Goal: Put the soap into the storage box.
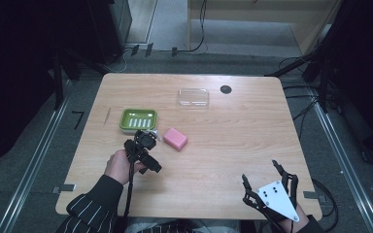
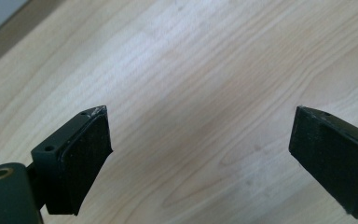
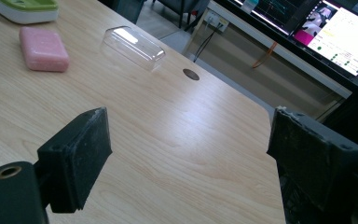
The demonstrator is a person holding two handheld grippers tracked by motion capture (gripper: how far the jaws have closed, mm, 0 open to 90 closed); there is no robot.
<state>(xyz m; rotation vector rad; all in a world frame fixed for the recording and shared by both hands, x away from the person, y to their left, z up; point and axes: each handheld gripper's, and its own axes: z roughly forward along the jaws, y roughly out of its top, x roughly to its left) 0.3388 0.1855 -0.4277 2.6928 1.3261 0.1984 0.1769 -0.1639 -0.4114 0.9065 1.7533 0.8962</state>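
Note:
A pink soap bar (image 1: 175, 139) lies on the wooden table (image 1: 223, 141), just right of a green soap dish (image 1: 138, 120) with a white slotted insert. A clear plastic lid (image 1: 193, 97) rests farther back. My left gripper (image 1: 145, 145) hovers just in front of the dish and left of the soap; its jaws stand open (image 2: 200, 121) over bare wood. My right gripper (image 1: 260, 171) sits near the front right edge, open and empty (image 3: 190, 119). Far ahead of it are the soap (image 3: 44, 49), the lid (image 3: 133, 46) and the dish (image 3: 25, 8).
A small black round disc (image 1: 226, 89) sits in the tabletop near the far edge, right of the lid. Dark stands and cables surround the table on the floor. A lit monitor (image 3: 340, 32) stands beyond the table's far side.

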